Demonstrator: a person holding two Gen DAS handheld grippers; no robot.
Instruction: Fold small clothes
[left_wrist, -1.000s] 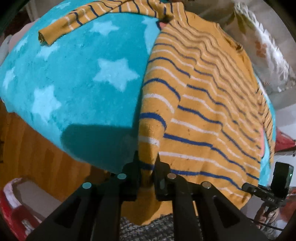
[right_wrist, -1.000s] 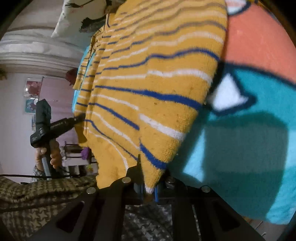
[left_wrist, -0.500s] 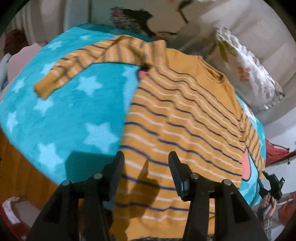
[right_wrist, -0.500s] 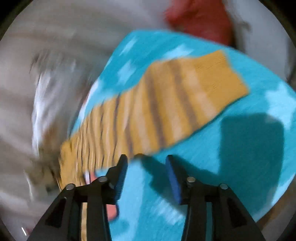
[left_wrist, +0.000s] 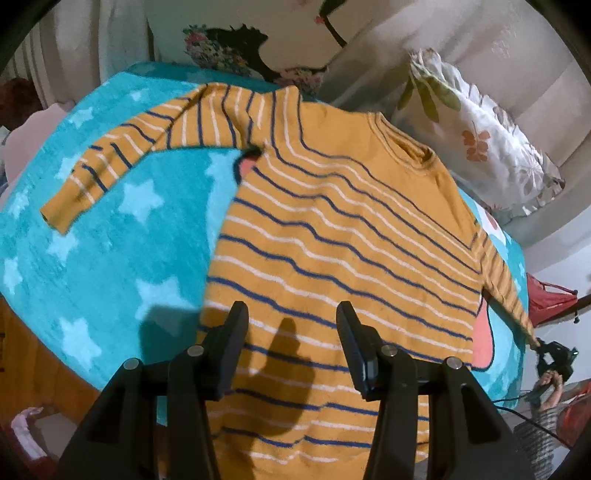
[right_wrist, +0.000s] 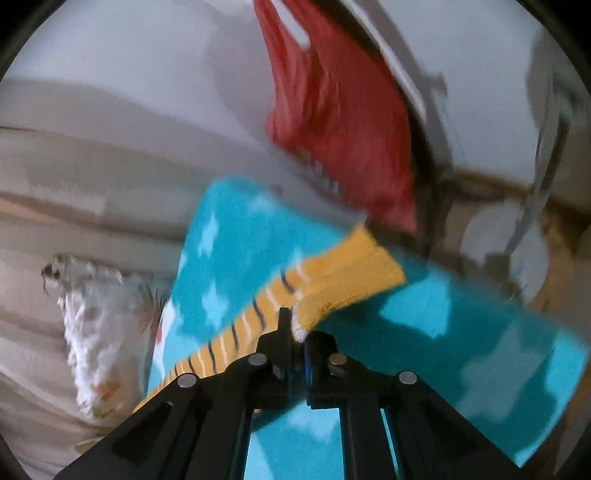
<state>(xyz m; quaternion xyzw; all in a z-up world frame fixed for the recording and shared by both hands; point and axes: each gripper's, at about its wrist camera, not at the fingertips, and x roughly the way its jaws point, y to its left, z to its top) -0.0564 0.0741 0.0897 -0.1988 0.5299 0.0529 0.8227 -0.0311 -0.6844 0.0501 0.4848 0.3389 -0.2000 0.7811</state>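
Observation:
A small mustard-yellow sweater (left_wrist: 332, 236) with blue and white stripes lies flat, front up, on a teal star-patterned blanket (left_wrist: 92, 258). Its one sleeve (left_wrist: 122, 158) stretches out to the left. My left gripper (left_wrist: 291, 328) is open and empty, held above the sweater's hem. My right gripper (right_wrist: 297, 328) is shut on the other sleeve (right_wrist: 332, 280) near its cuff, at the blanket's far edge; it also shows small in the left wrist view (left_wrist: 546, 354), at the end of that sleeve.
A floral pillow (left_wrist: 480, 136) lies behind the sweater, against a pale wall. A red bag (right_wrist: 340, 122) hangs beyond the blanket's edge in the right wrist view. The wooden bed side (left_wrist: 22, 354) drops away at the lower left.
Both grippers let go of the sweater's hem. The left one opened and drew back above the sweater. The right one swung out to the sleeve and closed on it near the cuff.

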